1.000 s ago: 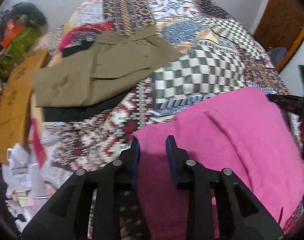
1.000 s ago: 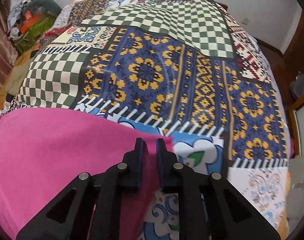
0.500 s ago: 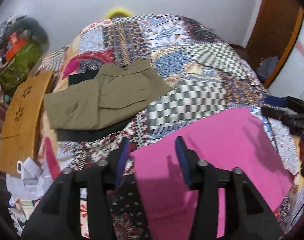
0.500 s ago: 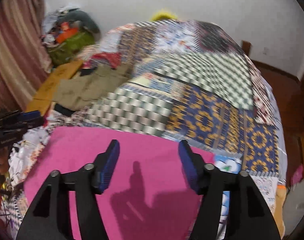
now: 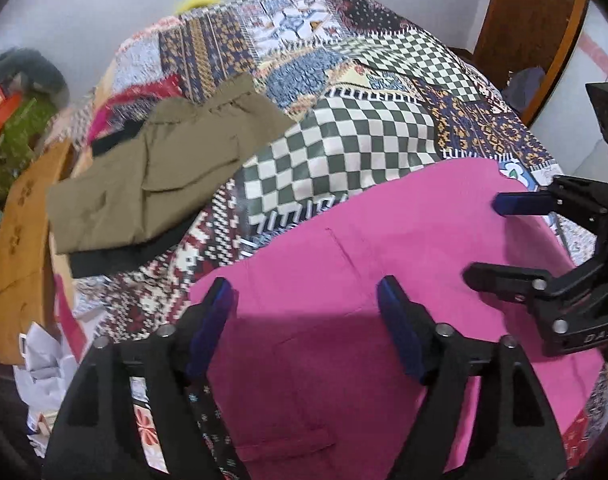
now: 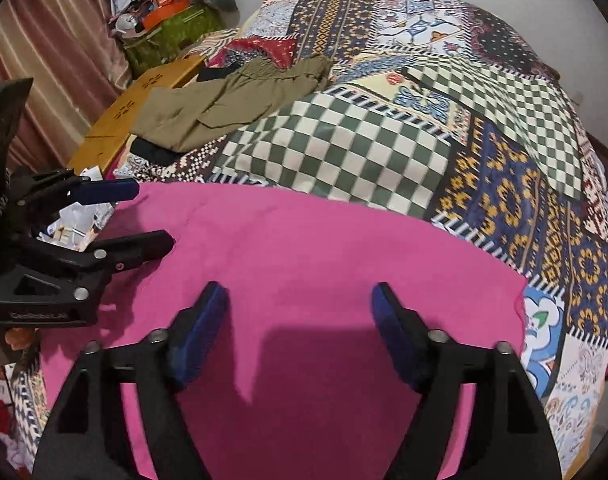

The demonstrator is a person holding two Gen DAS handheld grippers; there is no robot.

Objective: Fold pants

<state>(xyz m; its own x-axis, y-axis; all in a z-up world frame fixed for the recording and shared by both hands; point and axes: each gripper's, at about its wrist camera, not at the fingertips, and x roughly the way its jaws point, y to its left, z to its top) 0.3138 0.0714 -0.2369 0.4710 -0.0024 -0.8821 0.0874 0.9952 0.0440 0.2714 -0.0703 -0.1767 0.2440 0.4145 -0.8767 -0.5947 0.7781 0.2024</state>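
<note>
Pink pants (image 5: 368,264) lie folded flat on the near part of the patchwork bedspread (image 5: 368,136); they also show in the right wrist view (image 6: 324,264). My left gripper (image 5: 304,300) is open and empty, raised over the pants' left part. My right gripper (image 6: 297,308) is open and empty, raised over their right part. Each gripper appears in the other's view: the right one (image 5: 500,236) at the right edge, the left one (image 6: 151,216) at the left edge.
Folded olive pants (image 5: 155,176) lie on a black garment (image 5: 115,256) at the far left of the bed, also in the right wrist view (image 6: 223,104). A wooden board (image 5: 19,248), papers and clutter line the left side. A wooden door (image 5: 532,28) stands far right.
Both grippers were shut on the pink pants' near edge a second ago. They have let go, opened wide and lifted away; the pants now lie flat.
</note>
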